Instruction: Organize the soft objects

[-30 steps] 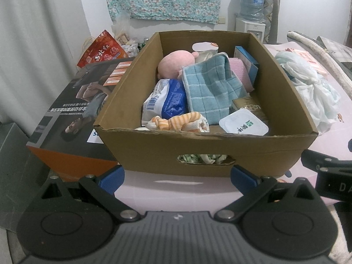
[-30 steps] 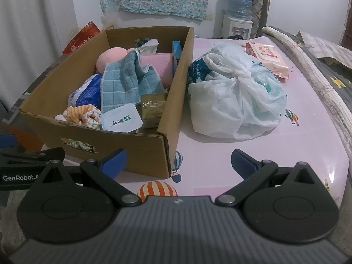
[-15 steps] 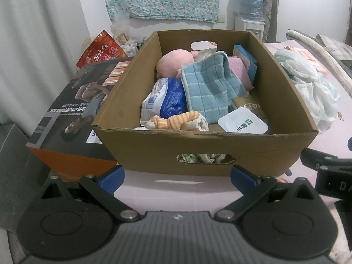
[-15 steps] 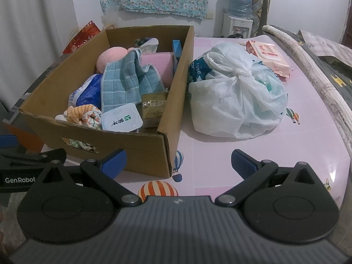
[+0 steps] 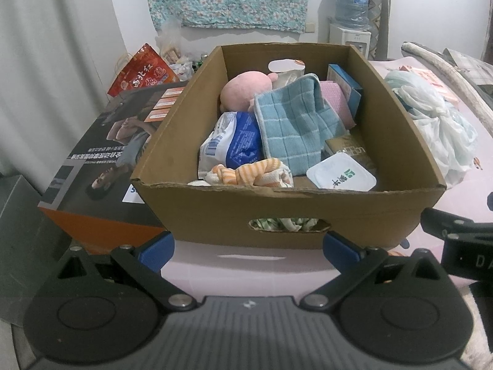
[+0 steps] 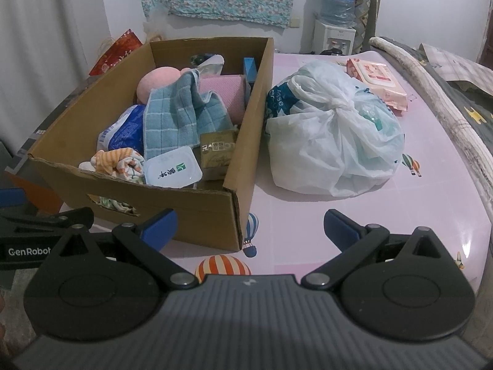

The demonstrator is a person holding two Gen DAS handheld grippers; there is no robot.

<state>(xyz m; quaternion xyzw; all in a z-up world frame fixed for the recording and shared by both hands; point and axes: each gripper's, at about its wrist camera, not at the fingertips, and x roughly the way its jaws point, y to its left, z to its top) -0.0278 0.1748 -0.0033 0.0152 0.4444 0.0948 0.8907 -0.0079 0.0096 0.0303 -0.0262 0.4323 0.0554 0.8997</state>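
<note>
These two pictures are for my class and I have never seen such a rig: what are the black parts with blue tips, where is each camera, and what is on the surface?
Each picture comes from a camera on a hand-held gripper, looking along its two blue-tipped fingers. The left gripper faces the cardboard box; the right gripper sees the box corner and a tied plastic bag on the pink surface. In the box lie a blue towel, a pink plush and packets. Both grippers are open and hold nothing.

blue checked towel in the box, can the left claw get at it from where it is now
Probably yes: the blue checked towel lies on top of the pile in the open-topped cardboard box, and the left claw is open; only the near wall must be cleared.
</note>
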